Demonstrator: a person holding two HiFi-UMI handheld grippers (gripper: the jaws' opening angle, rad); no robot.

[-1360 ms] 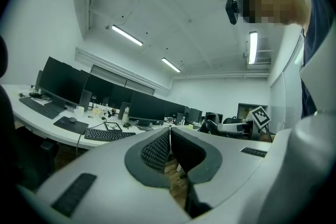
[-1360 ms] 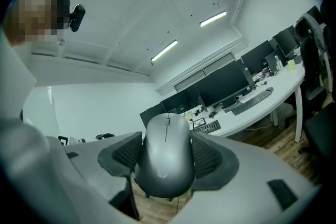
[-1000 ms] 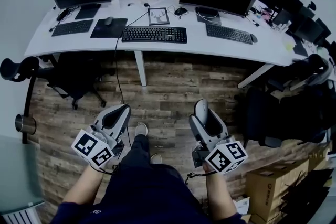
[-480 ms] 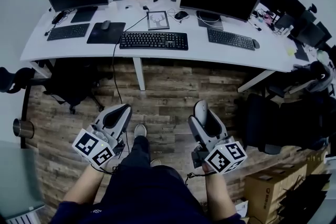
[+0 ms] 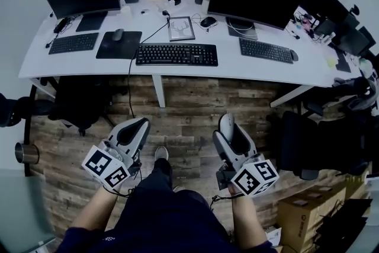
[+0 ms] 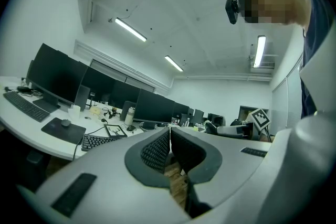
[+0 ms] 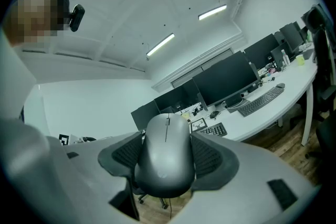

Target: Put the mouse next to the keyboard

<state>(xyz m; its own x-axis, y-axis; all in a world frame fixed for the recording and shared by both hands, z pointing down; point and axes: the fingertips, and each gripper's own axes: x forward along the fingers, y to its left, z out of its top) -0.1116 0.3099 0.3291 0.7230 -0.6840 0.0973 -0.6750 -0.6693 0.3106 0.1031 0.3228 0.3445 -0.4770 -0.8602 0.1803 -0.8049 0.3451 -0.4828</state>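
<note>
The gray mouse (image 7: 167, 155) sits clamped between the jaws of the right gripper (image 5: 227, 129), so the pick-up looks done, while the left gripper (image 5: 134, 130) has its jaws pressed together on nothing. Both hang low over the wooden floor (image 5: 195, 105), well apart from the white desk (image 5: 237, 65). What is left is carrying the mouse over and setting it just beside a keyboard, probably the middle black keyboard (image 5: 176, 54).

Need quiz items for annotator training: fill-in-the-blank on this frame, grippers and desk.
The right hand-held gripper is shut on a grey ____.
The left hand-held gripper holds ____.
The middle keyboard lies on a white ____.
Missing words: mouse; nothing; desk.
</note>
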